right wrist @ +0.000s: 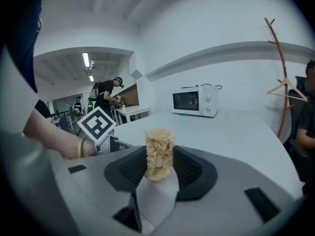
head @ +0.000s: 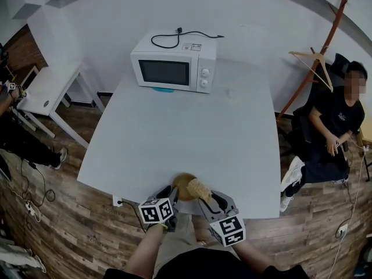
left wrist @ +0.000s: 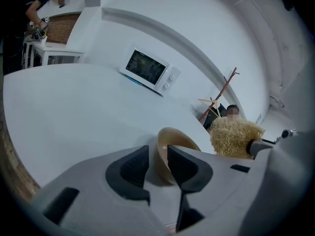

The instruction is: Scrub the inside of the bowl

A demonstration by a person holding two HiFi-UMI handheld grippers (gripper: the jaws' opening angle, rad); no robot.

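A tan bowl (head: 181, 185) sits tilted at the near edge of the white table (head: 186, 127). My left gripper (head: 171, 192) stands at the bowl's left side. In the left gripper view the bowl (left wrist: 174, 139) has its rim between the jaws of my left gripper (left wrist: 157, 156); a gap shows on the left pad's side, so the gripper is open. My right gripper (head: 208, 197) is shut on a straw-coloured loofah scrubber (head: 199, 188), held just right of the bowl. The scrubber (right wrist: 160, 151) stands upright between the pads of the right gripper (right wrist: 160, 162).
A white microwave (head: 174, 63) with its loose cord stands at the table's far end. A person (head: 334, 127) sits on a chair at the right, beside a wooden coat rack (head: 325, 45). A small white side table (head: 49, 89) stands at the left.
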